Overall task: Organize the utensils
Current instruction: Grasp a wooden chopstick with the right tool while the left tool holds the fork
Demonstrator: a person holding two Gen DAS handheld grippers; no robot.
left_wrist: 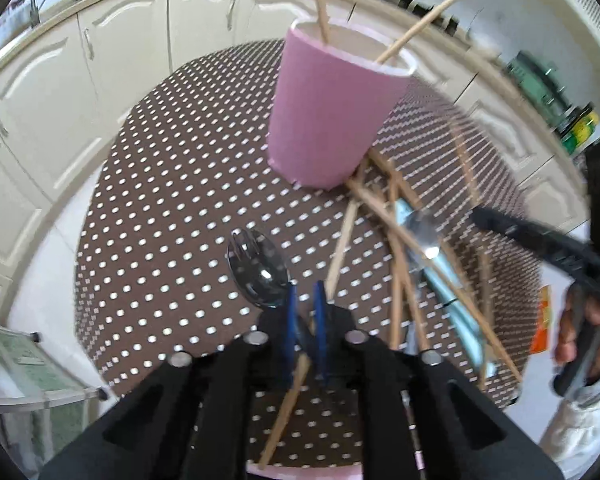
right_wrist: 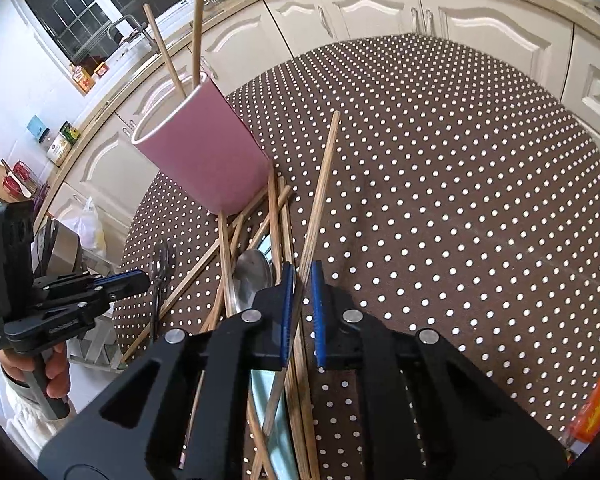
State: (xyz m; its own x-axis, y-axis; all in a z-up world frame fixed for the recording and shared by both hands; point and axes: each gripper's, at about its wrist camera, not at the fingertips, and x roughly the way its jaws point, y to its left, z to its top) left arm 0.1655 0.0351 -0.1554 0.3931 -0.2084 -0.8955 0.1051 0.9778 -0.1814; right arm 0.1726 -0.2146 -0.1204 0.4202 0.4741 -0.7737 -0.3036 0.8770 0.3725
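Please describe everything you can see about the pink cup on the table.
The pink cup is a tall tumbler, matte pink outside with a paler rim and inside; the material may be plastic or ceramic. It stands upright on the dotted tablecloth, near the far side of the table. Two chopsticks stand inside it, leaning against the rim and sticking out well above it. Loose chopsticks lie in a pile against its base. No gripper touches it.

Both grippers look the same: chunky matte black plastic frames with round silver bolts on the arms, and ribbed blue pads lining the fingers [right_wrist: 287, 300]. The hands behind them wear fuzzy white sleeves [left_wrist: 580, 420].
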